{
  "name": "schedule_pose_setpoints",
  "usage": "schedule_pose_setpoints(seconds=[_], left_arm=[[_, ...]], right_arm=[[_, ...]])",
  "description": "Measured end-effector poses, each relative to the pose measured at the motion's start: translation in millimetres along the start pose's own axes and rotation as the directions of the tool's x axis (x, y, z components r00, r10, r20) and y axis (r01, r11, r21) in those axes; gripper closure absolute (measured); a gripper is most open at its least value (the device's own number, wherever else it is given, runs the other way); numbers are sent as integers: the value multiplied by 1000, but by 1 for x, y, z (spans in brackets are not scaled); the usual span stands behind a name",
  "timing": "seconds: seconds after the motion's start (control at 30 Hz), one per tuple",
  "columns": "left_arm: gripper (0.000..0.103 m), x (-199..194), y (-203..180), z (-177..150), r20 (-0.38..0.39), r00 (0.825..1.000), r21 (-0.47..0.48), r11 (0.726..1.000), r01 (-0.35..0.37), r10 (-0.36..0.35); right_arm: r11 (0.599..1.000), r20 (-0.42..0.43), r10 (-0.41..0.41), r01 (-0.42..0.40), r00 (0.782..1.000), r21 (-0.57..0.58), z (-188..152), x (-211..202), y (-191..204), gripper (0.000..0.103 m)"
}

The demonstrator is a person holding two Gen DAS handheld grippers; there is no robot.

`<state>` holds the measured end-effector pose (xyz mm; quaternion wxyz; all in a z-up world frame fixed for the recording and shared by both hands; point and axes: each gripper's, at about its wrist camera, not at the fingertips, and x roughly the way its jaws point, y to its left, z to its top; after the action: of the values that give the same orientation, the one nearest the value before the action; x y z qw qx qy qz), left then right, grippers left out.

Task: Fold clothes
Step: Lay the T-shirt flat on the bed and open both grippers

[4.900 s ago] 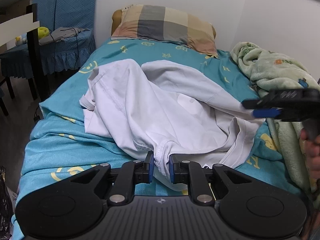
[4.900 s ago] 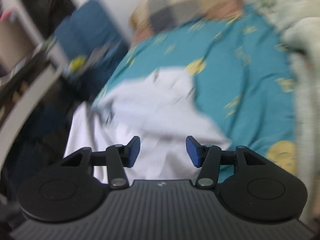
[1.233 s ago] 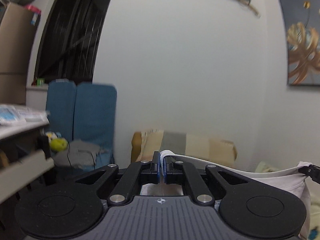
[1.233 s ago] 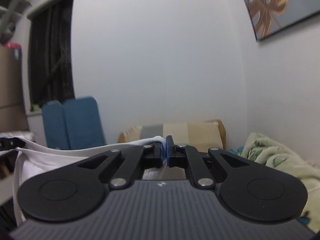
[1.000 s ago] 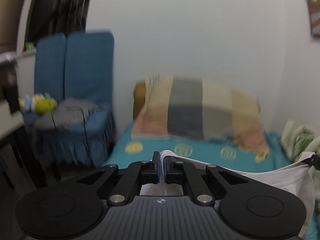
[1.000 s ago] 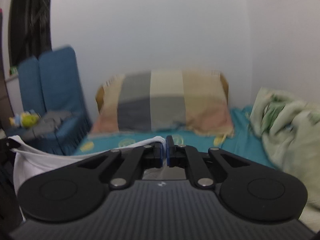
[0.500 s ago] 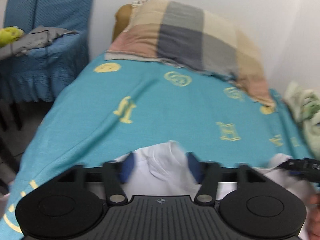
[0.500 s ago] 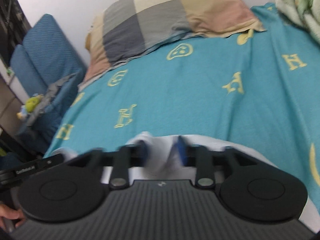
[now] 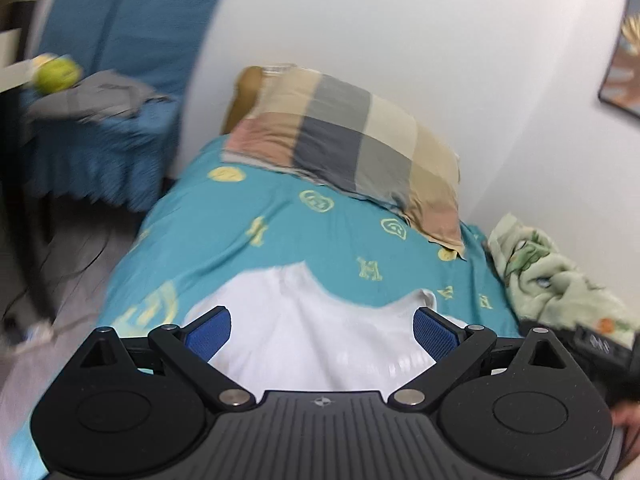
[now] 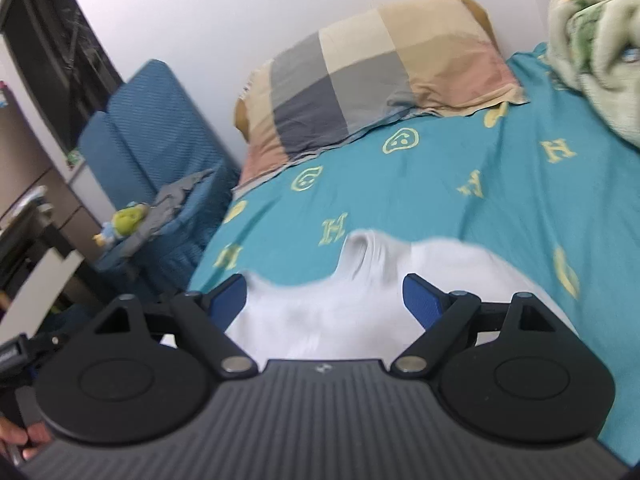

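Note:
A white shirt (image 9: 316, 328) lies on the teal bed sheet (image 9: 280, 240), its far edge wavy and blurred. My left gripper (image 9: 320, 330) is open wide above the shirt's near part and holds nothing. In the right wrist view the same shirt (image 10: 332, 300) lies under my right gripper (image 10: 324, 298), which is also open and empty. The right gripper's body shows at the right edge of the left wrist view (image 9: 592, 344). The shirt's near part is hidden behind both gripper bodies.
A checked pillow (image 9: 352, 144) lies at the head of the bed against the white wall. A pale green blanket (image 9: 560, 280) is bunched at the bed's right side. A blue chair (image 9: 100, 92) with grey cloth and a yellow-green toy stands left of the bed.
Both grippers held the shirt's edge up high, swung down toward the bed, then opened and let go. The shirt now lies on the sheet and both grippers have drawn back a little.

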<state>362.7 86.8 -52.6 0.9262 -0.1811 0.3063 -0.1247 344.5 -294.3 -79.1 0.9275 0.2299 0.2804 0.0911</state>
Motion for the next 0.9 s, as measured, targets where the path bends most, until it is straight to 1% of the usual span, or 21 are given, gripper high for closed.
schedule_pose_setpoints(seconds=[0.1, 0.17, 0.27, 0.37, 0.43, 0.47, 0.53, 0.57, 0.6, 0.73, 0.8, 0.83, 0.9], left_arm=[[4, -65, 15, -37, 16, 1000, -115, 993, -10, 12], [4, -103, 18, -62, 38, 999, -155, 988, -11, 17], [5, -141, 19, -89, 44, 999, -193, 981, -16, 25], [9, -165, 18, -105, 12, 999, -243, 970, -29, 33], [11, -182, 15, -113, 11, 999, -243, 969, -31, 35], [11, -185, 13, -116, 13, 999, -238, 970, -40, 44], [13, -182, 9, -120, 1, 998, -227, 972, -65, 67], [17, -181, 8, -124, -6, 998, -227, 971, -70, 70], [21, -177, 9, -126, -20, 997, -239, 968, -76, 73], [25, -149, 20, -131, -82, 992, -301, 947, -115, 95], [29, -136, 29, -130, -96, 988, -320, 936, -148, 124], [30, -130, 34, -130, -98, 986, -332, 930, -162, 136], [33, -117, 45, -127, -95, 985, -365, 916, -168, 143]], right_arm=[[999, 21, -18, 19, 1000, -28, -27, -62, 9, 16], [998, 13, -30, 30, 999, -46, -42, -96, 16, 16], [999, 22, -25, 26, 999, -44, -62, -144, 25, 16], [1000, 25, -17, 17, 1000, -1, -82, -186, 32, 17], [999, 5, -36, 36, 999, 8, -93, -204, 39, 18], [999, -12, -43, 43, 999, 14, -99, -210, 42, 24], [999, -32, -33, 35, 999, 39, -107, -220, 45, 25], [998, -35, -22, 24, 999, 52, -112, -223, 45, 26], [998, -36, -11, 14, 999, 60, -117, -225, 45, 32], [998, -26, 18, -16, 1000, 59, -134, -225, 39, 39], [998, -47, 21, -19, 999, 54, -139, -217, 34, 52], [998, -58, 23, -20, 998, 51, -142, -213, 32, 56], [998, -74, 28, -24, 997, 53, -144, -204, 27, 69]])
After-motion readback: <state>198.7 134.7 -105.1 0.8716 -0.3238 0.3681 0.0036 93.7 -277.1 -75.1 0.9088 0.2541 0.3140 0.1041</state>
